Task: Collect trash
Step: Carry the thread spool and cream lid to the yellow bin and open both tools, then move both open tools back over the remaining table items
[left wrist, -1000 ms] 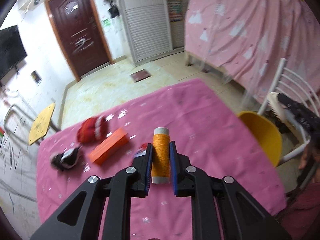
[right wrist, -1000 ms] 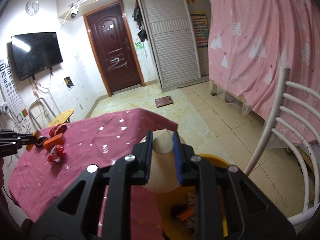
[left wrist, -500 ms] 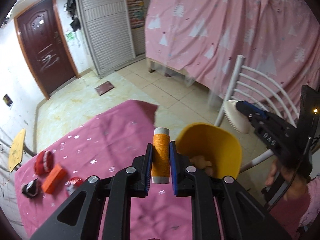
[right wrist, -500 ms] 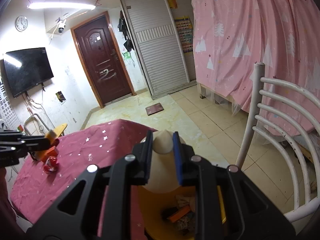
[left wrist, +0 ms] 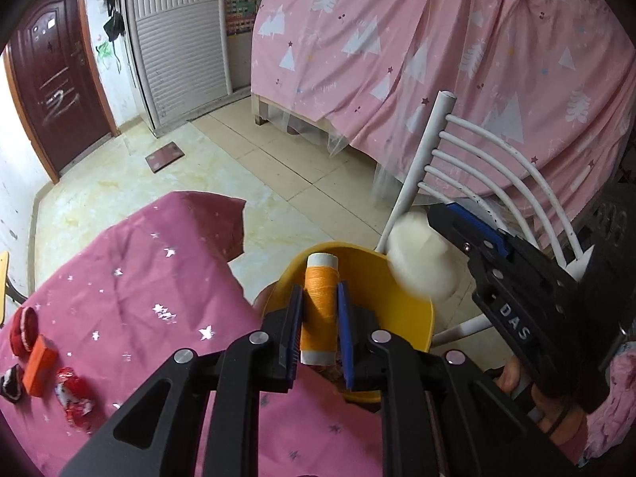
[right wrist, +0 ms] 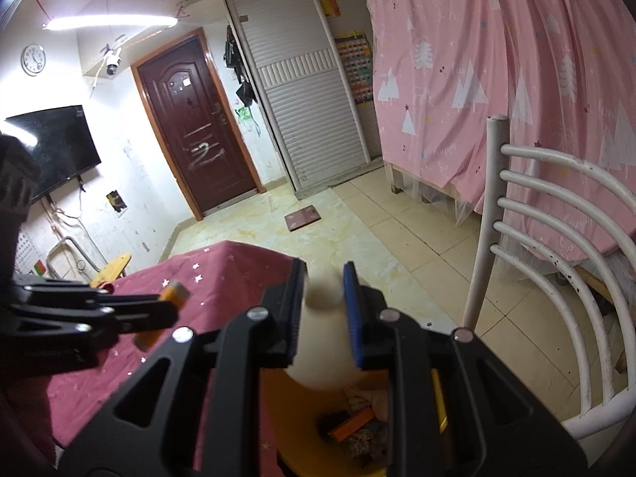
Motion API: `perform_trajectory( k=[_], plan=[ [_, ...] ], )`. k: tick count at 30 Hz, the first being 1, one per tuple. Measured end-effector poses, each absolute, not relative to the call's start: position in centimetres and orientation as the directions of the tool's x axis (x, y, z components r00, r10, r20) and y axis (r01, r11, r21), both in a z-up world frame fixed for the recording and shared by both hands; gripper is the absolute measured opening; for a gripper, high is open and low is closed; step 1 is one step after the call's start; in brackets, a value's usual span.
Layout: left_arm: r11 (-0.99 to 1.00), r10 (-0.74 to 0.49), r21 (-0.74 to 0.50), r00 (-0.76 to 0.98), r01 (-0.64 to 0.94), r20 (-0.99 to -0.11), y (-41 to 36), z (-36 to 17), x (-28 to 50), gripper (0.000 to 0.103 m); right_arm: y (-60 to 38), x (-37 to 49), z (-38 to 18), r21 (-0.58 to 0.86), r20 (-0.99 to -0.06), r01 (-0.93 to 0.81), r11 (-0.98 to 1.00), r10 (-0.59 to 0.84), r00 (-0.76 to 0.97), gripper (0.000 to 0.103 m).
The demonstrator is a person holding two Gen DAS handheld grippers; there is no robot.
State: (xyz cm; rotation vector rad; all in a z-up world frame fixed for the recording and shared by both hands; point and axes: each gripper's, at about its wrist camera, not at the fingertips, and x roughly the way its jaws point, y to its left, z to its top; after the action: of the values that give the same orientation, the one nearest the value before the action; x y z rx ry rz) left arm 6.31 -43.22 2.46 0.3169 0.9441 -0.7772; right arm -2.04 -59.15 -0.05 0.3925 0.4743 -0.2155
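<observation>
— Gripper check: what did each of yours have?

— My left gripper was clamped on an orange thread spool, a cylinder of ribbed wound yarn with pale ends, standing upright between the blue pads. It hung over the near rim of the yellow bucket. My right gripper was closed around a cream cone-shaped lump, smooth and matte, and it too was above the bucket.

— And to the left, on the table?

— Pink cloth, creased and scattered with silver stars. At its far left edge lay a red rounded thing, an orange block, a dark scrap and a crinkled red-and-white wrapper. The scrap was cut off by the frame; I couldn't tell what it was.

— What was in the bucket?

— Smooth plastic, round-mouthed. From the right wrist view I saw an orange strip among pale crumpled bits and darker scraps; my own fingers hid most of it. The cone was blurred in both views, so its surface detail was unclear.

— Further right?

— White metal chair, curved bars, paint chipped, partly out of frame.
</observation>
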Motion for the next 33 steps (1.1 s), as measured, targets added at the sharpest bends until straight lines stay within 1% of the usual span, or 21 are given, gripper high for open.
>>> perform_trajectory(
  k=[2, 4, 6, 8, 9, 19, 20, 22, 23, 27, 33],
  plan=[
    [0.694, -0.452, -0.085, 0.341, 0.715, -0.824, -43.6, 2.2, 6.5, 0.012, -59.2, -2.1, 0.0, 0.319, -0.478, 0.294, 0.901, -0.115, 0.871, 0.024],
    [0.692, -0.453, -0.092, 0.332, 0.716, -0.827, -43.9, 1.9, 6.6, 0.016, -59.2, -2.1, 0.0, 0.319, -0.478, 0.297, 0.900, -0.117, 0.870, 0.031],
    [0.692, -0.451, -0.090, 0.332, 0.716, -0.828, -44.0, 1.7, 6.7, 0.027, -59.1, -2.0, 0.0, 0.320, -0.478, 0.298, 0.899, -0.118, 0.871, 0.033],
    [0.693, -0.450, -0.086, 0.335, 0.716, -0.828, -44.0, 1.7, 6.6, 0.034, -59.1, -2.0, 0.0, 0.321, -0.476, 0.298, 0.899, -0.119, 0.871, 0.033],
    [0.693, -0.449, -0.085, 0.337, 0.716, -0.827, -43.9, 1.7, 6.6, 0.035, -59.1, -2.0, 0.0, 0.322, -0.476, 0.298, 0.899, -0.119, 0.871, 0.033],
    [0.722, -0.445, -0.079, 0.374, 0.688, -0.814, -40.8, 2.7, 7.3, 0.036, -57.4, -1.2, 0.6, 0.301, -0.467, 0.255, 0.919, -0.091, 0.879, 0.034],
    [0.728, -0.444, -0.081, 0.379, 0.681, -0.812, -40.1, 2.9, 7.5, 0.036, -57.0, -1.0, 0.6, 0.297, -0.467, 0.246, 0.923, -0.084, 0.880, 0.034],
    [0.741, -0.443, -0.082, 0.393, 0.666, -0.806, -38.7, 3.2, 8.0, 0.038, -56.4, -0.7, 0.8, 0.290, -0.467, 0.237, 0.927, -0.079, 0.880, 0.045],
    [0.747, -0.441, -0.081, 0.401, 0.660, -0.803, -38.1, 3.4, 8.3, 0.039, -56.0, -0.4, 0.9, 0.284, -0.468, 0.227, 0.932, -0.071, 0.881, 0.046],
    [0.776, -0.427, -0.072, 0.437, 0.627, -0.791, -35.0, 4.0, 9.4, 0.044, -53.9, 0.5, 0.9, 0.271, -0.480, 0.187, 0.944, -0.036, 0.877, 0.047],
    [0.820, -0.397, -0.067, 0.481, 0.569, -0.782, -30.5, 4.4, 11.5, 0.045, -50.9, 2.1, 1.2, 0.245, -0.502, 0.128, 0.961, 0.013, 0.865, 0.047]
  ],
)
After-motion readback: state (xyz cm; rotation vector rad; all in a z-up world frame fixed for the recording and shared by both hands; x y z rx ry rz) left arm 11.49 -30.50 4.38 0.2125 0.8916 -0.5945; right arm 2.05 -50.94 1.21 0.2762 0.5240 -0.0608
